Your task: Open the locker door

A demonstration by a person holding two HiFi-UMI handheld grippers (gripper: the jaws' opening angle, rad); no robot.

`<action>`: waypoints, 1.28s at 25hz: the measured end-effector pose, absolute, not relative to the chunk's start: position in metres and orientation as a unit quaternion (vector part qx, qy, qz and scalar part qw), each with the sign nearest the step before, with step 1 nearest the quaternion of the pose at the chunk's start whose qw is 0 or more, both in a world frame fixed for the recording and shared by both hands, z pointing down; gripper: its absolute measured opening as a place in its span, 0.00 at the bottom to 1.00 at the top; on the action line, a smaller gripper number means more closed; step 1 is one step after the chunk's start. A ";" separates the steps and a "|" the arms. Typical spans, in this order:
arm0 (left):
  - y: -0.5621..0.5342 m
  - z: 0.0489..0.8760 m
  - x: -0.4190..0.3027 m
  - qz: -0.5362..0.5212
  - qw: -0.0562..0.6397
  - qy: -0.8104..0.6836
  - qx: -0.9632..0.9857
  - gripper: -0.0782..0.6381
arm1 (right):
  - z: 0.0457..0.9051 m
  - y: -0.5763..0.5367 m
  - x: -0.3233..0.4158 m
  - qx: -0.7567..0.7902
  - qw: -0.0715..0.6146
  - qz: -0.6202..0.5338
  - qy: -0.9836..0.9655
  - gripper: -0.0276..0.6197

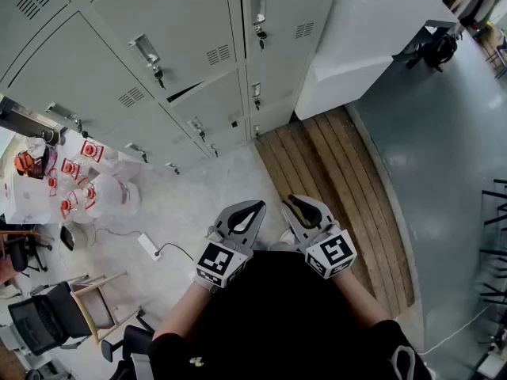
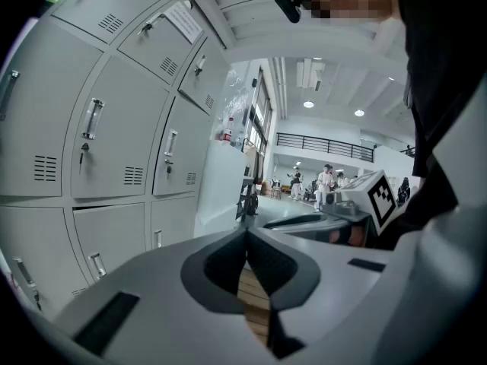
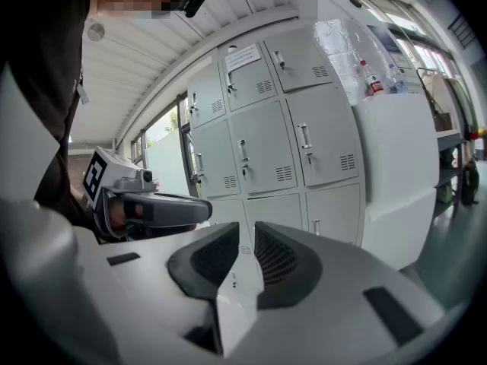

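Left hand-held gripper [image 1: 261, 207], right hand-held gripper [image 1: 287, 206]: both closed.

pale speckled floor [image 1: 198, 196] meets a strip of brown wooden slats [image 1: 333, 180], then smooth grey-green flooring [image 1: 444, 149]. a white boxy cabinet [image 1: 356, 30] stands beside the slats; round ceiling lights [image 2: 308, 104] glow far off.

Brown wooden boards [image 1: 341, 188] lie on the floor, next to a big white box [image 1: 356, 38]. A white power strip [image 1: 150, 246] with a thin dark wire lies on the pale floor. Near it stand a wooden chair [image 1: 91, 303] and a black chair [image 1: 40, 319]. White containers with red labels [image 1: 79, 188] sit together.
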State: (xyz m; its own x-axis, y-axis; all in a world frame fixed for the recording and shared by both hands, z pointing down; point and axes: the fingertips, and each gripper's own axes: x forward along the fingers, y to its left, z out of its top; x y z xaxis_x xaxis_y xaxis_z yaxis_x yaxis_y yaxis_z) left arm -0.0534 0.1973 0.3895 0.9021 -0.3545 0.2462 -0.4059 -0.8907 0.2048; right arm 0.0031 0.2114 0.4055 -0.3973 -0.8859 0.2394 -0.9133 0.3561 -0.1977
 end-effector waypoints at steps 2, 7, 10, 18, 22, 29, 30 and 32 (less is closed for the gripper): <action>0.191 0.389 -0.062 0.098 0.125 -0.194 0.968 0.14 | 0.404 0.205 -0.007 0.546 0.049 0.147 -0.823 0.16; 0.174 0.397 -0.087 0.100 0.136 -0.196 0.966 0.14 | 0.407 0.188 -0.029 0.549 0.055 0.148 -0.821 0.16; 0.162 0.393 -0.099 0.087 0.139 -0.193 0.968 0.14 | 0.405 0.176 -0.037 0.555 0.058 0.138 -0.818 0.16; 0.116 0.372 -0.134 0.064 0.100 -0.208 0.971 0.14 | 0.371 0.140 -0.032 0.585 0.029 0.097 -0.805 0.16; 0.094 0.369 -0.142 0.061 0.099 -0.230 0.966 0.14 | 0.368 0.124 -0.028 0.582 0.034 0.096 -0.807 0.16; 0.062 0.373 -0.132 0.066 0.111 -0.265 0.955 0.14 | 0.385 0.087 -0.013 0.560 0.036 0.118 -0.819 0.16; 0.057 0.373 -0.128 0.067 0.112 -0.268 0.954 0.14 | 0.387 0.082 -0.010 0.555 0.037 0.120 -0.822 0.16; 0.047 0.375 -0.120 0.071 0.111 -0.274 0.953 0.14 | 0.392 0.070 -0.004 0.545 0.039 0.122 -0.828 0.16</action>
State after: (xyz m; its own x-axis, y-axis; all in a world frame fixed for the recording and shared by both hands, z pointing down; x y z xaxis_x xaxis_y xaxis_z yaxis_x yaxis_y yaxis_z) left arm -0.1201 0.0471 0.3748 0.8396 -0.5067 0.1957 -0.5381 -0.8249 0.1730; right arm -0.0040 0.0699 0.3916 -0.4021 -0.8937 0.1989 -0.9130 0.3753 -0.1597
